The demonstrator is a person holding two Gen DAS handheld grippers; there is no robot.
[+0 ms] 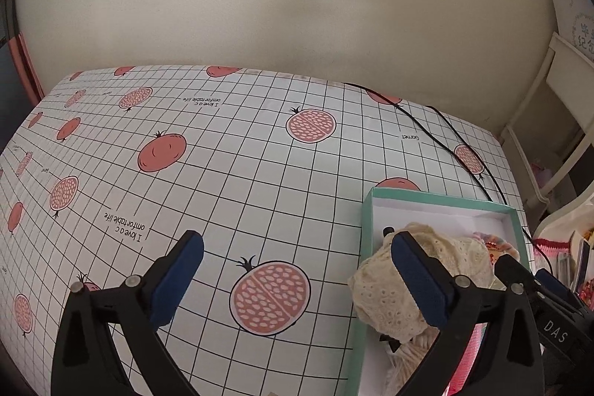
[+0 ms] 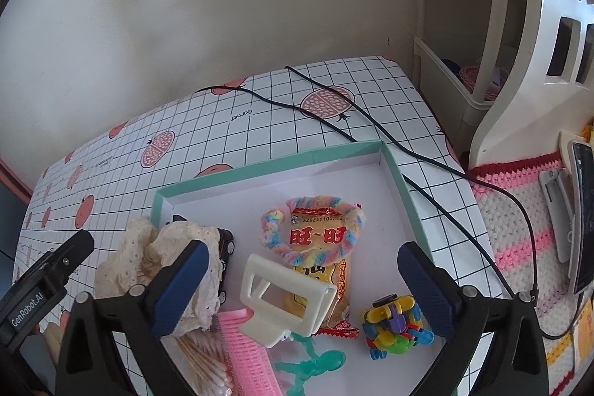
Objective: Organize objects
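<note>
Lace cloth [image 2: 159,258] lay draped over the teal box's [image 2: 267,163] rim at nine o'clock; my left gripper [image 1: 297,273] and right gripper [image 2: 302,273] both gaped wide, empty. I judged it could slide out if nudged.

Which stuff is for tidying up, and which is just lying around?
For tidying: green box, lace cloth, snack packet, rainbow fuzzy ring, cream clip, pink roller, colourful block toy.

Just lying around: black cable, crochet mat.
</note>
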